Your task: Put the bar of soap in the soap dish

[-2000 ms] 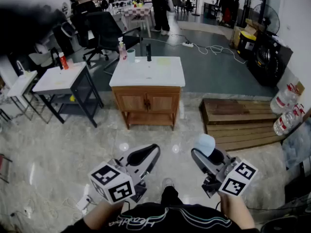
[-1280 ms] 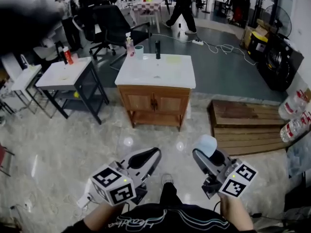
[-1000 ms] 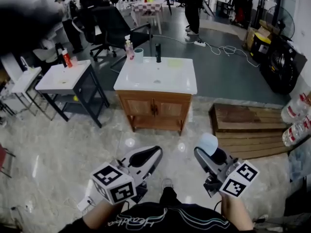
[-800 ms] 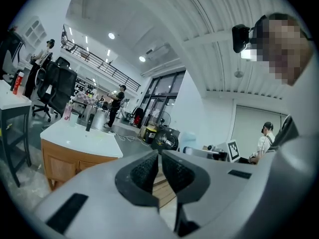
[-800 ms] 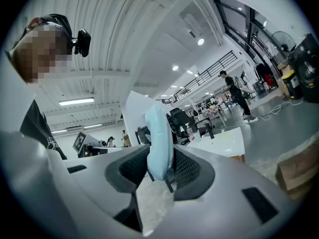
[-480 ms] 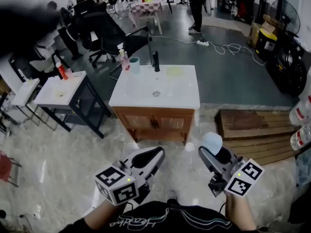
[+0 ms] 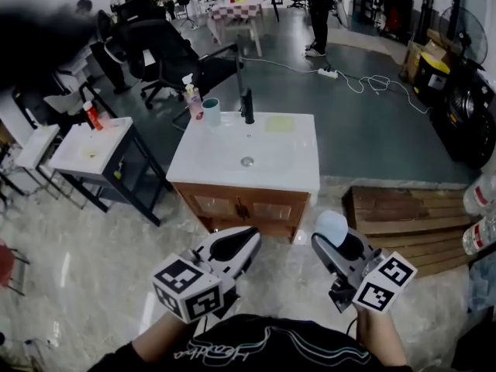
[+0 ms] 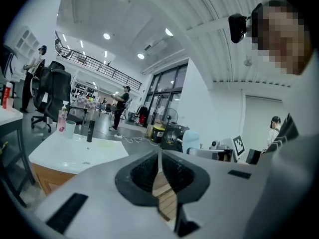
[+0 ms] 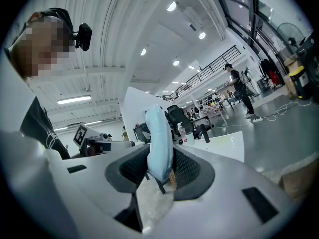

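Meanwhile, we held both grippers low in the head view, just above our dark shirt. Our right gripper (image 7: pixel 333 245) had its fingers clenched on the pale blue bar of soap (image 7: pixel 332 225), which stood up past the fingertips at lower right of centre. Our left gripper (image 7: pixel 246 240) had its fingers pressed together with nothing between them. Beyond both, mid-frame, stood the white washstand (image 7: pixel 208 161), with a dark tap (image 7: pixel 248 105), a cup (image 7: pixel 210 111) and a pink pump bottle (image 7: pixel 195 103) at its far edge.
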